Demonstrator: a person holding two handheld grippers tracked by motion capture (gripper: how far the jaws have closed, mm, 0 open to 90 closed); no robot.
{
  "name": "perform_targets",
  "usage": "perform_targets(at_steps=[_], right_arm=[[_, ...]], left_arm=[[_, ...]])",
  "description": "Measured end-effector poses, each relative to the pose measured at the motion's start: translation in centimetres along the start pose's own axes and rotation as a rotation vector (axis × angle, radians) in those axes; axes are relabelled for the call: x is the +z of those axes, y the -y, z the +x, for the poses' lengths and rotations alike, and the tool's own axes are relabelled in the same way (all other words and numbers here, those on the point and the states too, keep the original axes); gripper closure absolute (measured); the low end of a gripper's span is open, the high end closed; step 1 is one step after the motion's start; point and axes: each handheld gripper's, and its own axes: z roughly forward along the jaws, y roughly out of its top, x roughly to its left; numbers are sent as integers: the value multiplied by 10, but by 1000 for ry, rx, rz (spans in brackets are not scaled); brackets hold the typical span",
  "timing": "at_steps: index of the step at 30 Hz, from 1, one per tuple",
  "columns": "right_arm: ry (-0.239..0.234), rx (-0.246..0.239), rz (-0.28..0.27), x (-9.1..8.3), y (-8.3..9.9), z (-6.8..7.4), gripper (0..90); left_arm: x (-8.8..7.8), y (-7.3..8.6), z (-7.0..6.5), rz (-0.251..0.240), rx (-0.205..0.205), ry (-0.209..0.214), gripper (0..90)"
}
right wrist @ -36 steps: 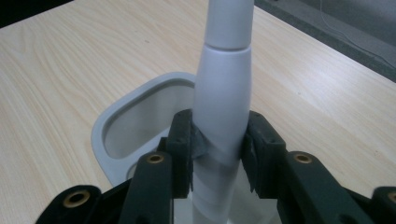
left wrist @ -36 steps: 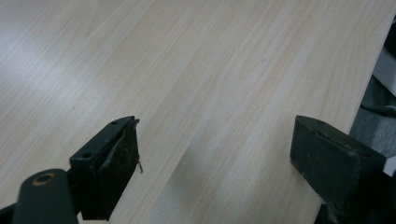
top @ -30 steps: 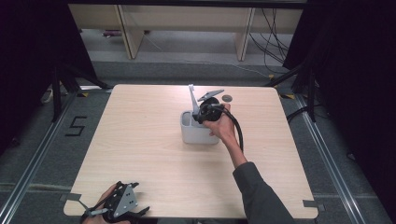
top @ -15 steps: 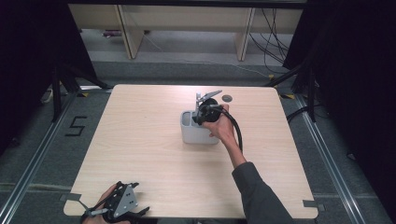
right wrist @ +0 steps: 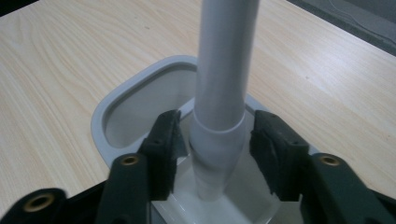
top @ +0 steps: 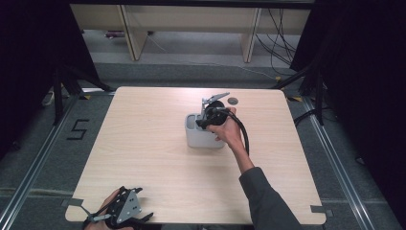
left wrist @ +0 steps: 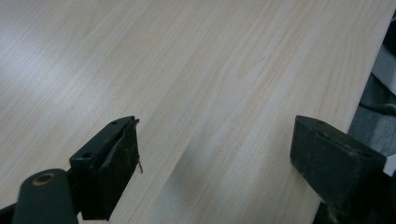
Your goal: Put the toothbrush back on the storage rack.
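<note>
A light grey holder (top: 196, 136) with a rounded rim (right wrist: 100, 116) stands in the middle of the table. A pale grey round handle (right wrist: 224, 70) stands upright inside it. My right gripper (top: 205, 120) is over the holder's back edge, held by a hand reaching in from the right. Its jaws have just been opening: in the right gripper view the right gripper (right wrist: 215, 149) has the handle between its pads, with a thin gap on each side. My left gripper (top: 125, 211) rests at the table's front left edge. The left gripper (left wrist: 215, 144) is open over bare wood.
A small dark disc (top: 233, 101) lies on the light wooden table (top: 143, 158) behind the holder. The table's near edge runs close to the left gripper's right jaw. Wooden shelf legs and cables stand beyond the far edge.
A grey stick rose above the holder just left of the right gripper one second ago; it has since sunk out of sight behind the gripper. Neither hand has shifted.
</note>
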Motion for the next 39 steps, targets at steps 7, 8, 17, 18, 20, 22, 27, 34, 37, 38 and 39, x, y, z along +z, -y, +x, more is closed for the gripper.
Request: perform_targets(at_steps=[7,8,17,18,20,22,27,34,37,38,39], right_arm=[[-8,18,-24,-8,0,-1,427],[-5,9,-15,-10,-1,-2,417],[-2,39,-41,-19,1,-3,389],[-9,24,-54,-19,0,-5,389],[-5,23,-56,-21,1,-5,388],[-11,52,-55,-23,1,-4,387],[-7,51,-64,-26,1,-5,384],[-2,30,-79,-32,0,-4,382],[-5,40,-82,-36,1,-2,381],[-5,26,-77,-38,1,-2,381],[-9,34,-75,-39,1,-2,381]], left_arm=[[1,0,-1,-6,-6,10,150],[1,0,-1,-2,-1,7,150],[1,0,-1,-2,-2,6,150],[1,0,-1,-3,-3,7,150],[1,0,-1,-3,-3,6,150],[1,0,-1,-4,-3,5,150],[1,0,-1,-9,-8,8,150],[2,0,-1,-16,-19,15,150],[1,0,0,0,-1,13,150],[1,0,0,0,-1,11,150],[1,0,0,1,-1,11,150]])
